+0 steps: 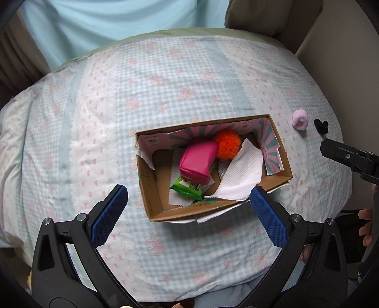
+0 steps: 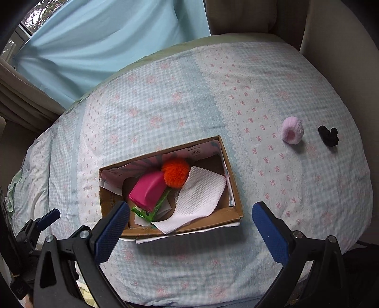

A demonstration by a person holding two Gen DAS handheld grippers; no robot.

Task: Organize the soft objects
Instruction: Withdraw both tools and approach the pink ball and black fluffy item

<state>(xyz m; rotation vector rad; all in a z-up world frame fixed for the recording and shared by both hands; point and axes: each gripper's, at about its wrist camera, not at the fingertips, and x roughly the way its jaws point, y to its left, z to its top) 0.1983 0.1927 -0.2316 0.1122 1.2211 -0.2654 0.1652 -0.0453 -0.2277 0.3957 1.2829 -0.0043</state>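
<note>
Two soft items remain out: pink puff (image 2: 292,130), black scrunchie (image 2: 328,135), near bed's (image 2: 180,99) right edge | box (image 2: 233,187) part-filled | both fingers open, empty | next: I reach right gripper (image 2: 190,227) to puff.

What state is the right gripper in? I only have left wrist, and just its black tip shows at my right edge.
Observer: The right gripper is wide open, with nothing between its blue pads.
Operator: Where's it aimed?
Observer: At the near end of the open brown cardboard box. In the right wrist view, the pale pink knitted ring and the small black fabric tie lie on the bed up and right of its fingers, clear of both.
Operator: Anything behind the curtain?
Observer: Yes. At the light-blue curtain's top left edge a window shows, with foliage outside.
</note>
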